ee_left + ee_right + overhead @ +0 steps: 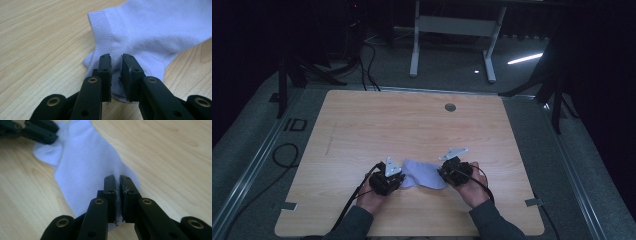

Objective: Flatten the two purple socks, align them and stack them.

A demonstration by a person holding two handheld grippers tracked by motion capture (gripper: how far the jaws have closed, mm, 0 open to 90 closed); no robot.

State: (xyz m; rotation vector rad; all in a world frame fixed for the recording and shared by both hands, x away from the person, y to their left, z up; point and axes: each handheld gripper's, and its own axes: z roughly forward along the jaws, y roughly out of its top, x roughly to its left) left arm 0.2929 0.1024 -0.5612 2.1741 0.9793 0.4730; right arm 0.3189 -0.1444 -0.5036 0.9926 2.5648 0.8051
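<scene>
A pale lilac sock point(424, 174) lies flat on the wooden table point(412, 125) near its front edge, between the person's two hands. My left gripper point(399, 181) is at the sock's left end. In the left gripper view the jaws point(116, 75) are closed on a fold of fabric by the ribbed cuff point(100, 32). My right gripper point(443, 172) is at the sock's right end. Its jaws point(118, 195) are pinched on the edge of the sock point(85, 162). The left gripper point(37, 131) also appears at the top left of the right gripper view.
A round grommet hole point(450, 107) sits near the table's far edge. Black cables point(284, 155) lie on the floor at the left. A white desk frame point(452, 30) and dark stand legs point(557, 100) are behind the table.
</scene>
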